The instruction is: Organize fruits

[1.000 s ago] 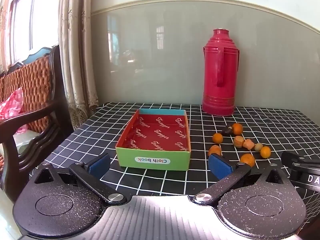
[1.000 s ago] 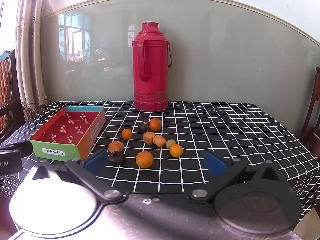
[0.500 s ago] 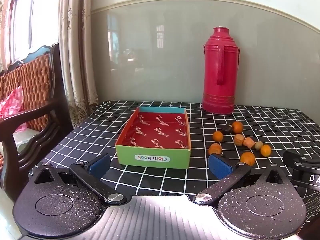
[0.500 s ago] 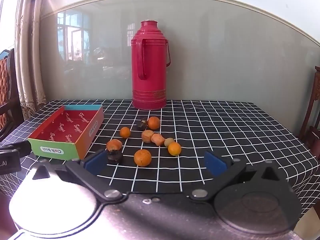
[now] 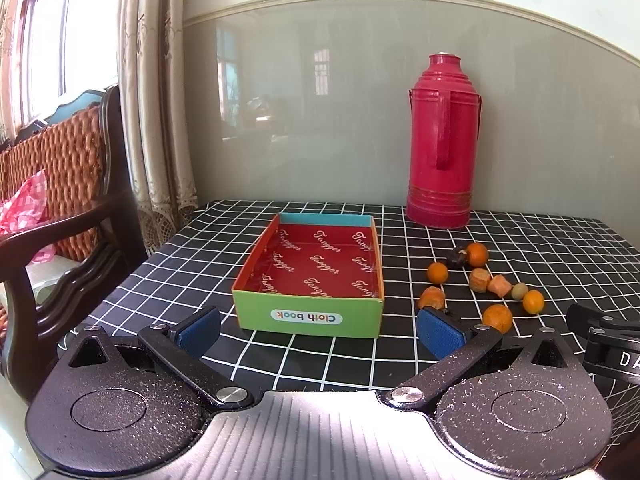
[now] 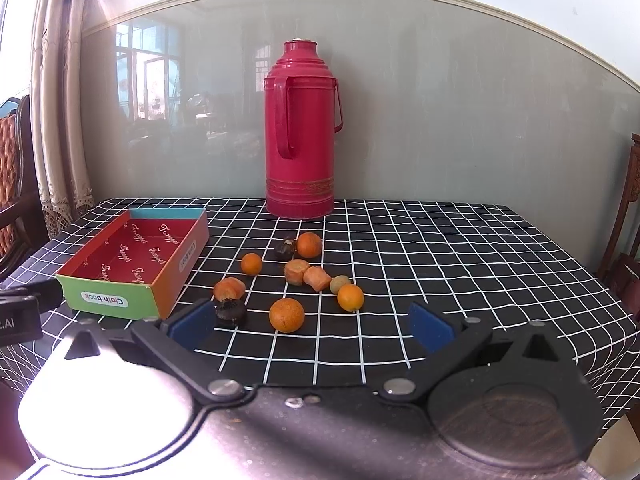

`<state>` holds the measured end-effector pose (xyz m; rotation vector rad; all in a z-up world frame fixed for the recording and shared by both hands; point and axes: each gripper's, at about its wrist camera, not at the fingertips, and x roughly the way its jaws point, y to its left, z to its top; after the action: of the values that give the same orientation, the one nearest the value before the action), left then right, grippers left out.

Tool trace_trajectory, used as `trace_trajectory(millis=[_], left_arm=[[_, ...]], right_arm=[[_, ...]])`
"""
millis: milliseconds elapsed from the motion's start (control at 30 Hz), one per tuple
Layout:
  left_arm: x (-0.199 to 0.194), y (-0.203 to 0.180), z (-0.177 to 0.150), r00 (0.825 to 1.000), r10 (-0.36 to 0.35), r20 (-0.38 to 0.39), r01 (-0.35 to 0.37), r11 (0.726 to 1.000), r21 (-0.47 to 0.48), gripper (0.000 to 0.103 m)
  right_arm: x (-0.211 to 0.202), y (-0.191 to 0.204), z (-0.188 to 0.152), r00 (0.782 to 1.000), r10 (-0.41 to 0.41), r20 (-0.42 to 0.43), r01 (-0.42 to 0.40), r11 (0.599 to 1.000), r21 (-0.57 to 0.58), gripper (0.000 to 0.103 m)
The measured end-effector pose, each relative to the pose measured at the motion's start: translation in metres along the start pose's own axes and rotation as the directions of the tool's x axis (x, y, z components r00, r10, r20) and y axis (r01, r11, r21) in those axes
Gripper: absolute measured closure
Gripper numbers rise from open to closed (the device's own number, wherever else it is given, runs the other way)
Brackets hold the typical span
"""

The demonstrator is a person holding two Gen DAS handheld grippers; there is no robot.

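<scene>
Several small fruits lie loose on the checked tablecloth: an orange (image 6: 286, 315) nearest me, a smaller orange (image 6: 350, 297), a dark shrivelled fruit (image 6: 231, 311), and brownish pieces (image 6: 297, 271) farther back. An empty cardboard box (image 6: 120, 300) with a red lining stands left of them; in the left wrist view the box (image 5: 308, 316) sits straight ahead and the fruits (image 5: 497, 317) lie to its right. My left gripper (image 5: 320, 330) is open before the box, holding nothing. My right gripper (image 6: 311, 326) is open too, low in front of the nearest orange.
A tall red thermos (image 6: 301, 148) stands at the back of the table by the wall. A wooden chair (image 5: 60, 208) with a woven back stands off the table's left edge, curtains (image 5: 156, 120) behind it. Another chair's edge (image 6: 628, 240) shows at far right.
Both grippers have drawn back and risen slightly, so box and fruits sit a little farther off. Both stay open; no fruit has moved.
</scene>
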<state>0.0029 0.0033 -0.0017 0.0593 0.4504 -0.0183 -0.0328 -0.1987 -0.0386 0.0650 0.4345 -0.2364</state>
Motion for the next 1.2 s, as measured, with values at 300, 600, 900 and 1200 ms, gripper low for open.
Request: trace_trajectory(millis=[300, 600, 900, 1200], left_arm=[[0.0, -0.0002, 0.0008, 1.0, 0.0, 0.003, 0.0, 1.0, -0.003, 0.0], [-0.001, 0.0006, -0.0015, 1.0, 0.003, 0.005, -0.003, 1.0, -0.002, 0.0], [-0.001, 0.0007, -0.0012, 1.0, 0.004, 0.005, -0.004, 1.0, -0.004, 0.0], [-0.0009, 0.0011, -0.0016, 1.0, 0.001, 0.007, -0.001, 1.0, -0.003, 0.0]], right_arm=[[0.0, 0.0008, 0.0019, 1.0, 0.004, 0.0, -0.004, 1.0, -0.004, 0.006], [0.0011, 0.0001, 0.0011, 1.0, 0.005, -0.004, -0.005, 1.0, -0.003, 0.006], [0.0011, 0.0017, 0.0012, 1.0, 0.005, -0.003, -0.005, 1.0, -0.003, 0.006], [0.0009, 0.0012, 0.0011, 1.0, 0.008, -0.002, -0.008, 1.0, -0.002, 0.006]])
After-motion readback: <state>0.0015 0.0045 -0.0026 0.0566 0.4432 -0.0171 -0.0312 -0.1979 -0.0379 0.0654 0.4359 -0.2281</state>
